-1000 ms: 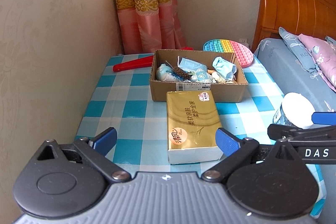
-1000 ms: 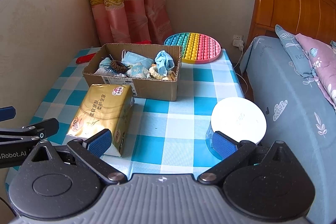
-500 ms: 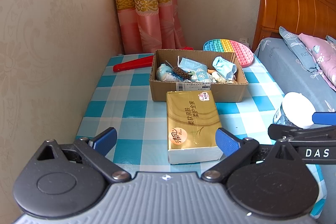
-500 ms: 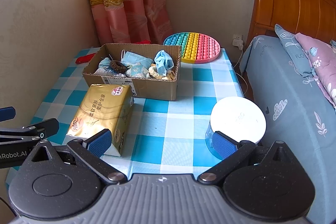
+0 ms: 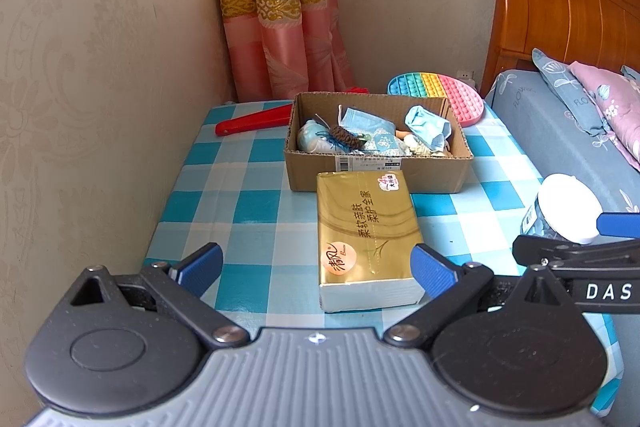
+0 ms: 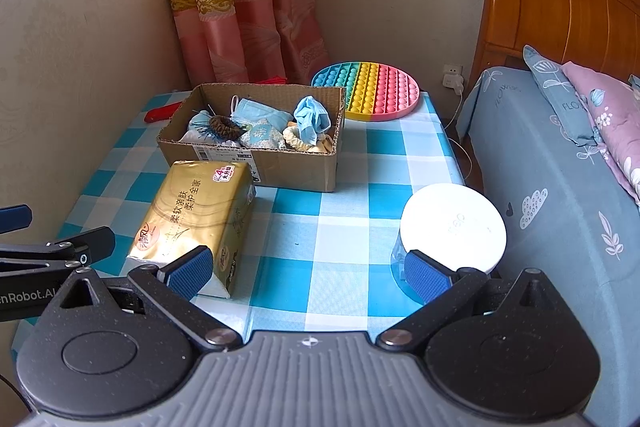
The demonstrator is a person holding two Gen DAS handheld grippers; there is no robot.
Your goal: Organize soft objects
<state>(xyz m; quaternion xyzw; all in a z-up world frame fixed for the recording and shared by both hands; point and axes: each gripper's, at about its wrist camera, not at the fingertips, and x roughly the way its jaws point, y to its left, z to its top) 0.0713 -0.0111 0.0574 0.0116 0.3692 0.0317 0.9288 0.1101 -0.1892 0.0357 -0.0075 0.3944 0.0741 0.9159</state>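
Both grippers hang over the near edge of the checked table (image 6: 320,227), fingers spread wide and holding nothing: the left gripper (image 5: 316,267) faces the gold tissue pack (image 5: 366,231), the right gripper (image 6: 308,273) faces the bare middle. The tissue pack lies near the front edge, its far end just beside the cardboard box (image 6: 256,163) of masks and cloths. A white-lidded jar (image 6: 452,227) stands at the right edge; a round rainbow toy (image 6: 368,91) lies at the far right corner.
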